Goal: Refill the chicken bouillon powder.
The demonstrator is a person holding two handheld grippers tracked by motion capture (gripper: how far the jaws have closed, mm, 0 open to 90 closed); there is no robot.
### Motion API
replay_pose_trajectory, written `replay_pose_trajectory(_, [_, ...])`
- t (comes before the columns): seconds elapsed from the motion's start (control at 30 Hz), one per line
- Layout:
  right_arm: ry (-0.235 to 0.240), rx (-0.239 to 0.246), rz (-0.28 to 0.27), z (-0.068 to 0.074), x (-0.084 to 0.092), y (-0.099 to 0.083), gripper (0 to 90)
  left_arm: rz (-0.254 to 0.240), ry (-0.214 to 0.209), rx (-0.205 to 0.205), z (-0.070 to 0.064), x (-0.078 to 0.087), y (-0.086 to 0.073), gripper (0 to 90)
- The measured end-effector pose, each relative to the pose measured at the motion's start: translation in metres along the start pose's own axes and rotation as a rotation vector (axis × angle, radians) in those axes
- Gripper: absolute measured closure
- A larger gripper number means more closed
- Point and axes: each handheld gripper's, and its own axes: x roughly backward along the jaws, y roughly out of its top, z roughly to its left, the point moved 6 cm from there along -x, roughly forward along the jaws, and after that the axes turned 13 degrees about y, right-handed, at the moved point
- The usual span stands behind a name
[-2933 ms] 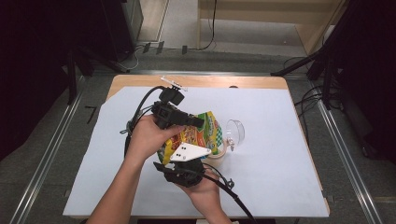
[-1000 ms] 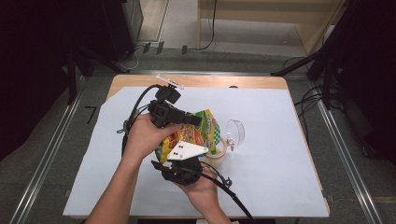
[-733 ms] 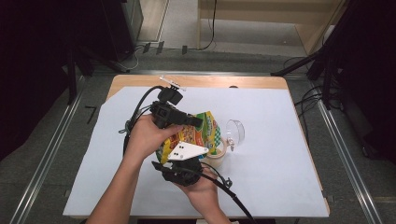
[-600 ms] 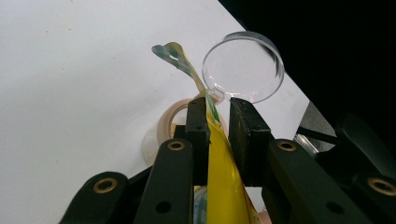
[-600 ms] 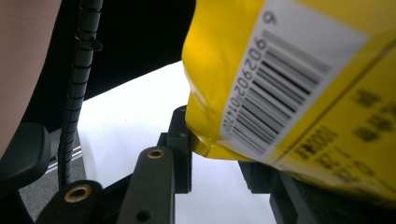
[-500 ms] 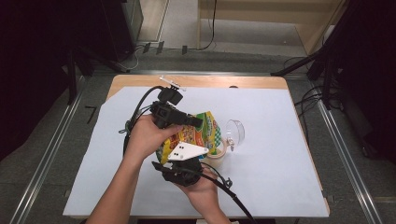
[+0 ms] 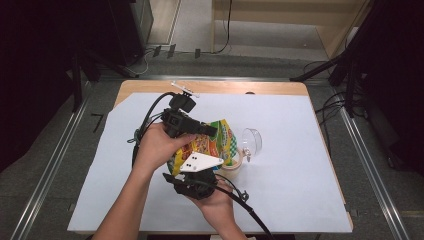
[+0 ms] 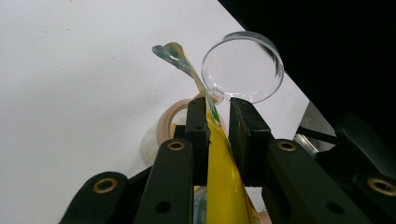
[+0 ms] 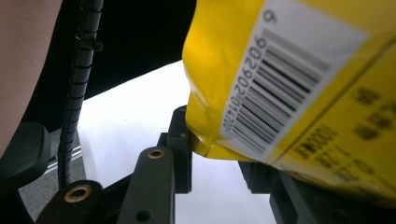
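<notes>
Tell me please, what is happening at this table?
A person holds a yellow snack bag above the white-covered table with two hand-held grippers. The left gripper pinches its top edge; the right gripper grips its bottom corner. Below the bag lie a tape roll and a clear round lid.

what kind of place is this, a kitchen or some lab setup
Most likely a lab or recording station, not a kitchen: a wooden table under a plain white sheet, metal rails on the grey floor, loose cables and dark stands around it.
</notes>
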Motion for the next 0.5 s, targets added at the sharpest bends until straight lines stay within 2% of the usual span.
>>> replay_pose_trajectory(0.5, [-0.006, -0.003, -0.006, 0.0001, 0.0002, -0.0008, 70.3, 0.0, -0.004, 0.0, -0.0006, -0.0004, 0.0001, 78.1])
